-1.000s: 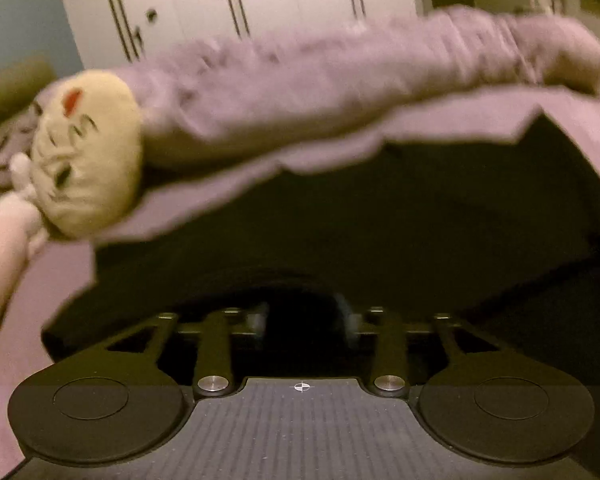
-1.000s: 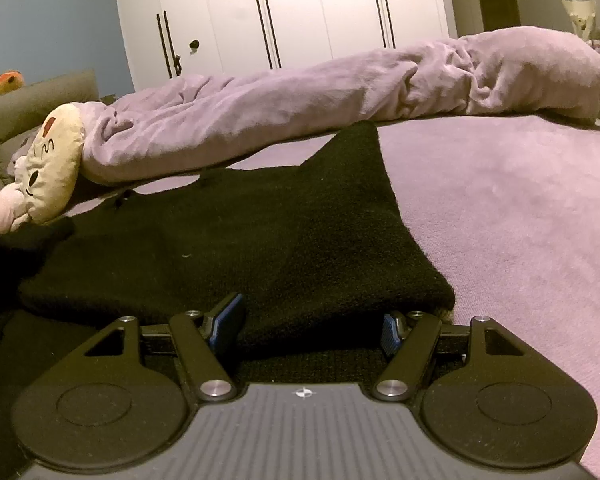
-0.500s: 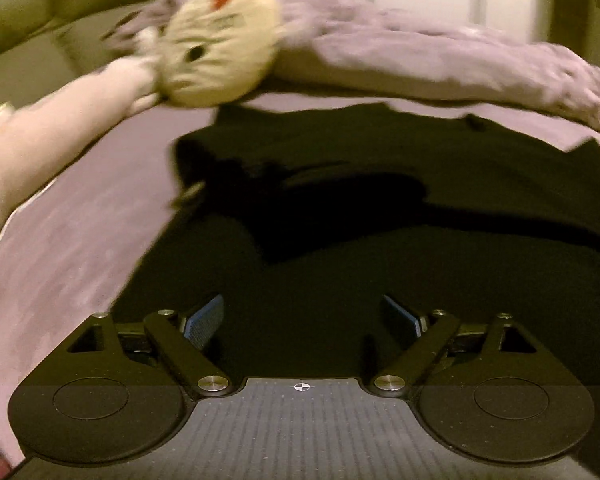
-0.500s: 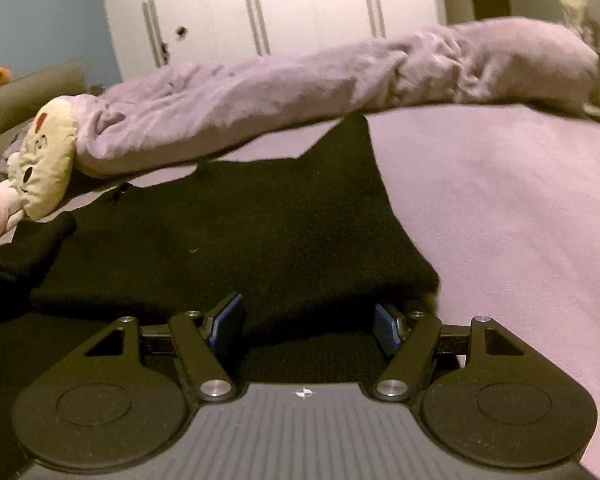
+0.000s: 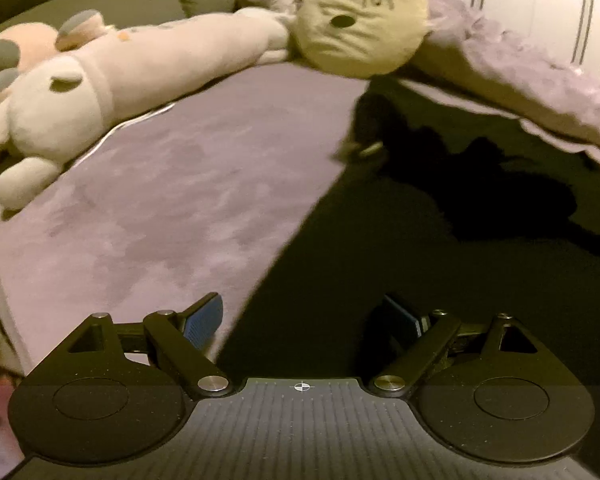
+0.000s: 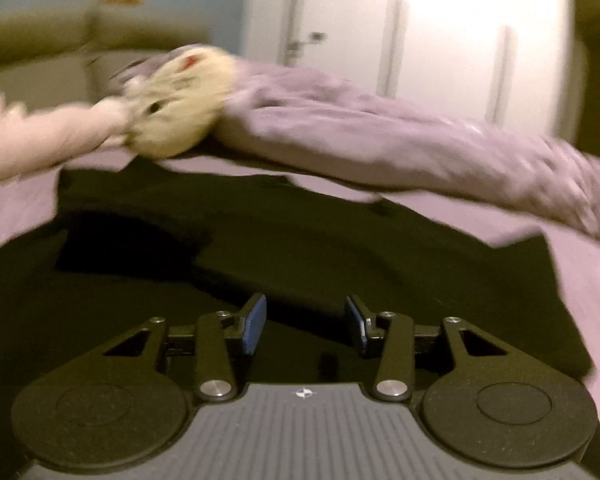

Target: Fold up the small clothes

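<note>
On the purple bed [image 5: 172, 184], my left gripper [image 5: 300, 320] has let go, jaws wide over the black garment [image 5: 440, 280] edge, while my right gripper [image 6: 305, 322], half-closing, grips nothing, so one fold looks laid

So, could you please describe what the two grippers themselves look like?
Both match: the left gripper and right gripper have matte black linkage arms with silver pivot screws, round black discs either side, a ribbed grey body with a small crosshair mark, and blue-padded fingers.
</note>
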